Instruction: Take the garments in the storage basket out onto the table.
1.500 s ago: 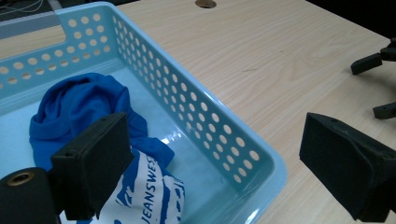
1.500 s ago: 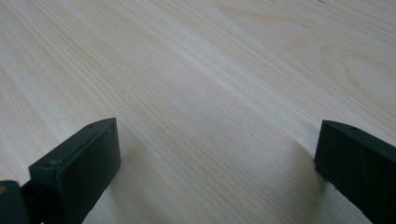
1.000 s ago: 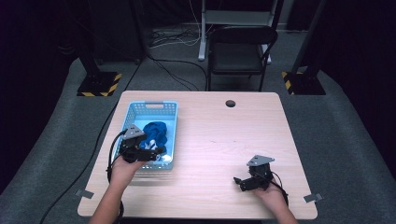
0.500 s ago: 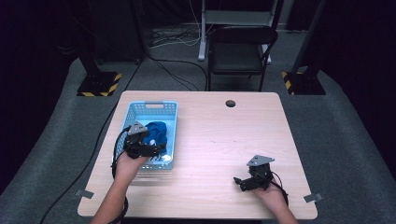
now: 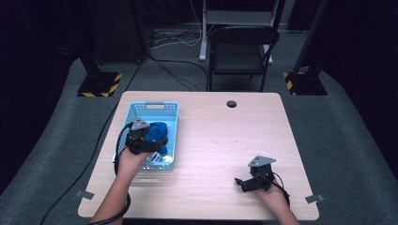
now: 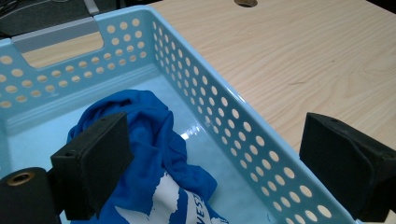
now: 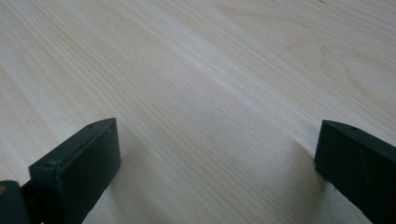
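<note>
- Blue shirt (image 6: 154, 158) lies crumpled inside the pale-blue basket (image 5: 170, 112), which sits on the left part of the wooden table (image 5: 225, 140).
- Over the last second the left gripper (image 5: 157, 140) has moved from the near end of the basket farther in over the shirt; the basket and shirt look unmoved.
- Its jaws stand wide apart and hold nothing: in the left gripper view one pad (image 6: 95, 163) is over the cloth, the other (image 6: 341, 163) out past the basket's side wall.
- My reading is that a grab for the shirt is being lined up, but the jaws straddle the wall, so they would need to shift inward before closing.
- Right gripper (image 5: 245, 183) has stayed put at the near right of the table, jaws wide, empty, bare wood between them.
- White print on the shirt shows the letters "VES" at the picture's lower edge; the rest is cut off or folded under. No other writing can be read.
</note>
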`<state>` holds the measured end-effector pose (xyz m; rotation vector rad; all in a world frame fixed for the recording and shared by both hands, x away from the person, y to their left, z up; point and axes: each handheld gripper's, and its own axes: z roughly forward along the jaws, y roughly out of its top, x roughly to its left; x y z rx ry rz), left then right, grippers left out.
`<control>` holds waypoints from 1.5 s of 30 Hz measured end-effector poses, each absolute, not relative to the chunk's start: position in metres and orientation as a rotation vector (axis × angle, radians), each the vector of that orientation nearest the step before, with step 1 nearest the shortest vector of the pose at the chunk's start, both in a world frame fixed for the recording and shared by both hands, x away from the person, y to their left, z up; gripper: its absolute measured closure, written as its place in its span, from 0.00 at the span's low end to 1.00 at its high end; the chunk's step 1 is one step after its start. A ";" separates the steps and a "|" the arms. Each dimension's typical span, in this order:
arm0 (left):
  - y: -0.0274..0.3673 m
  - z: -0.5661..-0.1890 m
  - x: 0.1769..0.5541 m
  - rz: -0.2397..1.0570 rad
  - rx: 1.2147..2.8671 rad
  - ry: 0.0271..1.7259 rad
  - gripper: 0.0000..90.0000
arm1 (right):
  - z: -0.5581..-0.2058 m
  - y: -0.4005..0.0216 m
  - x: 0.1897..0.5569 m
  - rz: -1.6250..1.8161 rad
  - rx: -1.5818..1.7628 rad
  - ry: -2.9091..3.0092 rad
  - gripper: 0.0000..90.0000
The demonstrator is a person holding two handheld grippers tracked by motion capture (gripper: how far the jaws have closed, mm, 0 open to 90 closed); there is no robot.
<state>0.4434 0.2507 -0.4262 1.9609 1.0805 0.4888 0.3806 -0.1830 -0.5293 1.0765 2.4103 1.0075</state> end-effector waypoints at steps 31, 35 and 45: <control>0.252 -0.434 0.476 0.457 1.994 1.177 0.09 | -0.529 -0.183 0.381 1.011 1.076 2.411 0.00; 0.250 -0.436 0.481 0.457 2.000 1.196 0.09 | -0.529 -0.183 0.381 1.011 1.077 2.411 0.00; 0.246 -0.442 0.490 0.468 2.043 1.241 0.10 | -0.529 -0.183 0.381 1.012 1.074 2.413 0.00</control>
